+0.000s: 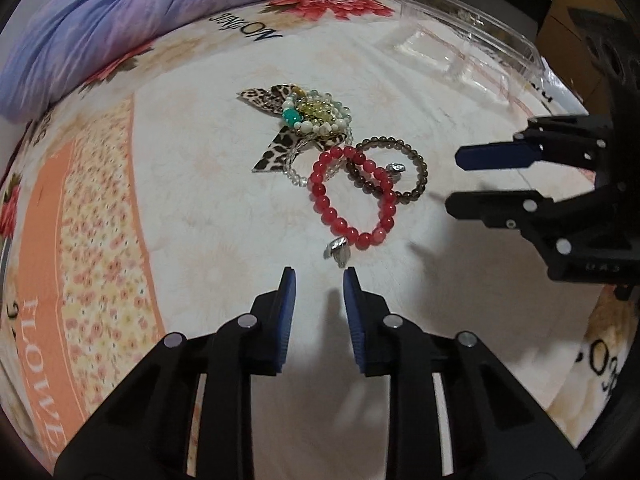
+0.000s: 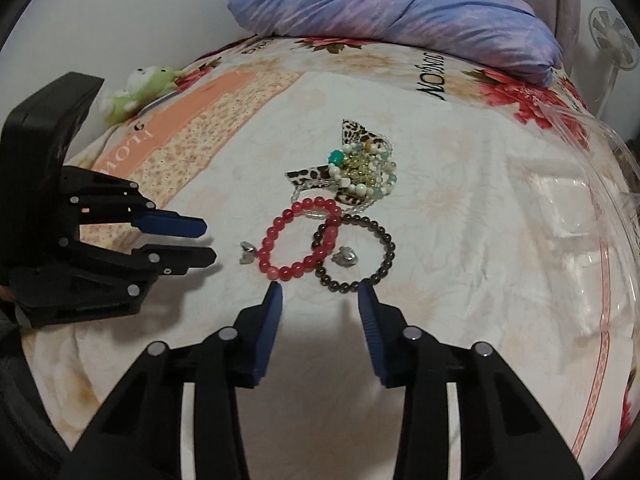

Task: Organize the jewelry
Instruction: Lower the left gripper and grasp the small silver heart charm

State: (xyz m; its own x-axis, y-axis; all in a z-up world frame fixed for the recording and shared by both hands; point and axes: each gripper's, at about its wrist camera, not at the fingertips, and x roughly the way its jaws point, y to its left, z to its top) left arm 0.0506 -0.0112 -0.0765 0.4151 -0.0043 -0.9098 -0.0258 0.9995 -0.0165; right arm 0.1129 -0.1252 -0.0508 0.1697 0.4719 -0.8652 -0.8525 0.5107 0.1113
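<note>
Bedding with a floral print carries everything: a purple pillow at the far edge, a clear plastic organizer box off to one side, a small green plush. Nothing blocks the jewelry. A red bead bracelet overlaps a dark bead bracelet beside a tangled heap with a leopard-print ribbon. The left gripper, jaws partly apart and empty, hangs just short of the red bracelet's silver charm. The right gripper, also partly apart and empty, sits near the dark bracelet.

A home bedroom: a bed under a floral bedspread, with a rumpled lilac pillow at its head, a green plush toy by the wall and a white fan beside it
</note>
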